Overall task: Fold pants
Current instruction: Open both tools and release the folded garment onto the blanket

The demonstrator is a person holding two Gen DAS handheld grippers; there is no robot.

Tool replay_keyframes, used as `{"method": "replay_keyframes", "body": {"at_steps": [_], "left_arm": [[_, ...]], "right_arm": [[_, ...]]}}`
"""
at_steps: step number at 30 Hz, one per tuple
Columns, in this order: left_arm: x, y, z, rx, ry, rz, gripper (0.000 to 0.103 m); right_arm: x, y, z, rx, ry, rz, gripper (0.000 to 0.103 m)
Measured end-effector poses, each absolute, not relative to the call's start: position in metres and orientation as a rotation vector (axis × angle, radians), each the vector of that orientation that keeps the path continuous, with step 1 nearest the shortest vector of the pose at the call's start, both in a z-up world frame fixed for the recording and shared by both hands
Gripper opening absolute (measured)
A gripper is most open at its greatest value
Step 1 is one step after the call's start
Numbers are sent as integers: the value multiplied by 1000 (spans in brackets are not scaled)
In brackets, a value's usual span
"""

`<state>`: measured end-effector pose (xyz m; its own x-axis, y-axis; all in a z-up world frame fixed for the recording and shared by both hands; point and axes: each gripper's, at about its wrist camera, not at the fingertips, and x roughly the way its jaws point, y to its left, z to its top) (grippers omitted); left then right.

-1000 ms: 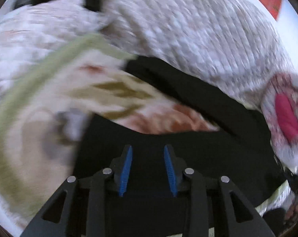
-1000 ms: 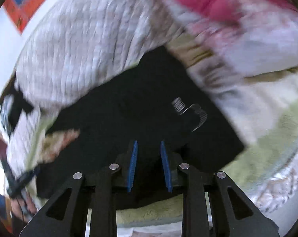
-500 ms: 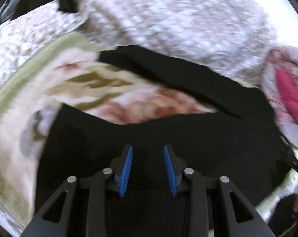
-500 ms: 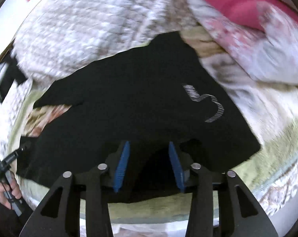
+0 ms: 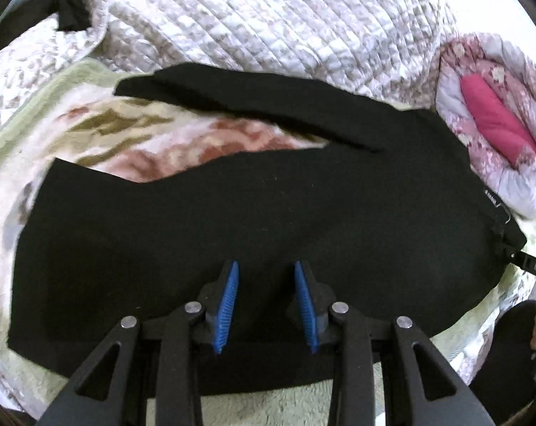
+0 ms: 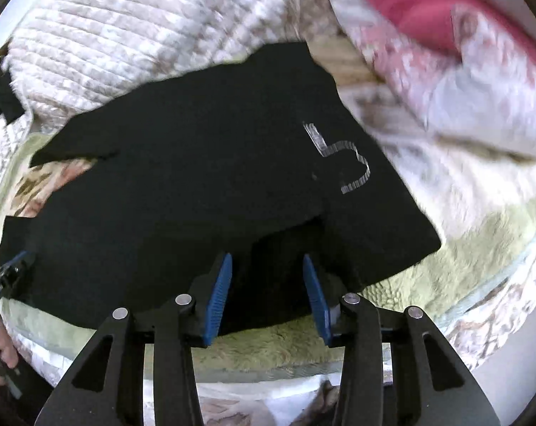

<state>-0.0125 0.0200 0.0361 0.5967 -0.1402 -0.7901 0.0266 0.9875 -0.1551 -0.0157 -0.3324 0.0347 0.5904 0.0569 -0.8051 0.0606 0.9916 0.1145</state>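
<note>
A: Where are the black pants point(image 5: 268, 213) lying?

B: Spread flat on the bed, over a fuzzy green-and-floral blanket point(image 5: 90, 135). A white quilted cover point(image 5: 268, 17) is heaped behind them, and a pink-and-white rolled comforter point(image 5: 498, 124) sits off to the right in the left wrist view.

A: And the left hand-held gripper point(image 5: 266, 301)?

B: It hovers over the near leg of the pants, pointing down at the cloth. Its blue pads point(image 5: 227, 305) stand a moderate gap apart, with only flat fabric showing beyond them; nothing is pinched.

A: The right hand-held gripper point(image 6: 268, 291)?

B: It sits at the near edge of the pants, by the waist end. A fold of the black cloth lifts into a dark pocket just ahead of its jaws, which are parted at a middling width. The pads do not press on the fabric. A silver printed mark point(image 6: 342, 159) lies on the pants, beyond and to the right of it.

A: The two legs?

B: In the left wrist view they part in a V, the far leg reaching toward the quilted cover, the blanket showing between.
</note>
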Motion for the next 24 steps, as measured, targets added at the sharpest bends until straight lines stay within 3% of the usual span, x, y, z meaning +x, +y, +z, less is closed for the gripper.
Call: {"method": "replay_keyframes", "body": {"at_steps": [5, 10, 24], "left_arm": [[-17, 30, 45, -137, 890, -50, 36], [-7, 36, 18, -107, 961, -12, 36], [-18, 31, 52, -120, 908, -41, 36]], "right_arm": [[-14, -315, 48, 125, 883, 87, 42], [-2, -309, 16, 118, 1017, 96, 42], [-13, -299, 31, 124, 938, 158, 43]]}}
